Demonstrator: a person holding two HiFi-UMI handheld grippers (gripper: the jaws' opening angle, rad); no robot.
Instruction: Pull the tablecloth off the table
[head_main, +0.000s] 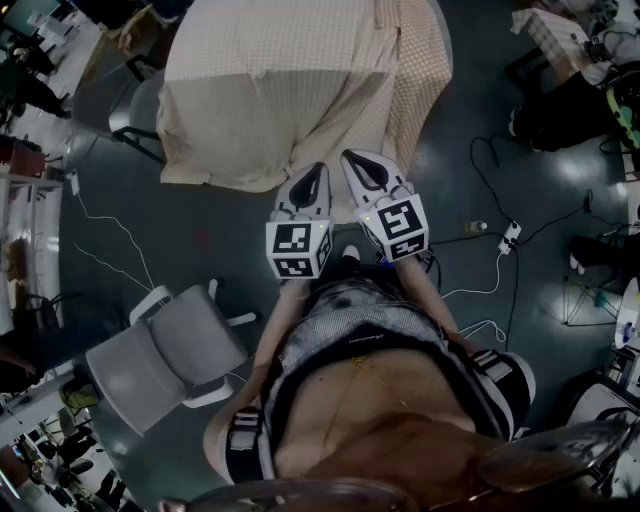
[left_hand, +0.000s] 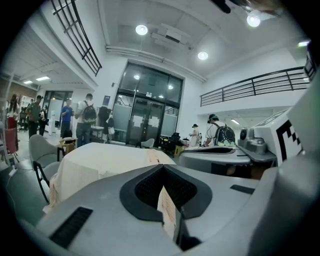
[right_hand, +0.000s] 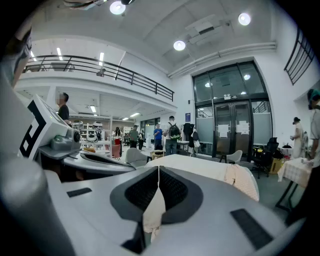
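Note:
A cream checked tablecloth (head_main: 290, 80) covers the table in front of me and hangs down its near side. At that near hem, the left gripper (head_main: 312, 176) and right gripper (head_main: 362, 166) sit side by side, both shut on the cloth. In the left gripper view, a strip of the tablecloth (left_hand: 167, 210) is pinched between the closed jaws of the left gripper (left_hand: 163, 171), with the draped table (left_hand: 100, 162) beyond. In the right gripper view, the right gripper (right_hand: 159, 172) clamps a fold of the tablecloth (right_hand: 153, 210). On the table's right side the cloth is bunched (right_hand: 245, 182).
A grey chair (head_main: 165, 355) stands on the floor at my left, and another chair (head_main: 135, 110) sits by the table's left side. Cables and a power strip (head_main: 510, 235) lie on the floor to the right. People stand in the background (left_hand: 82, 117).

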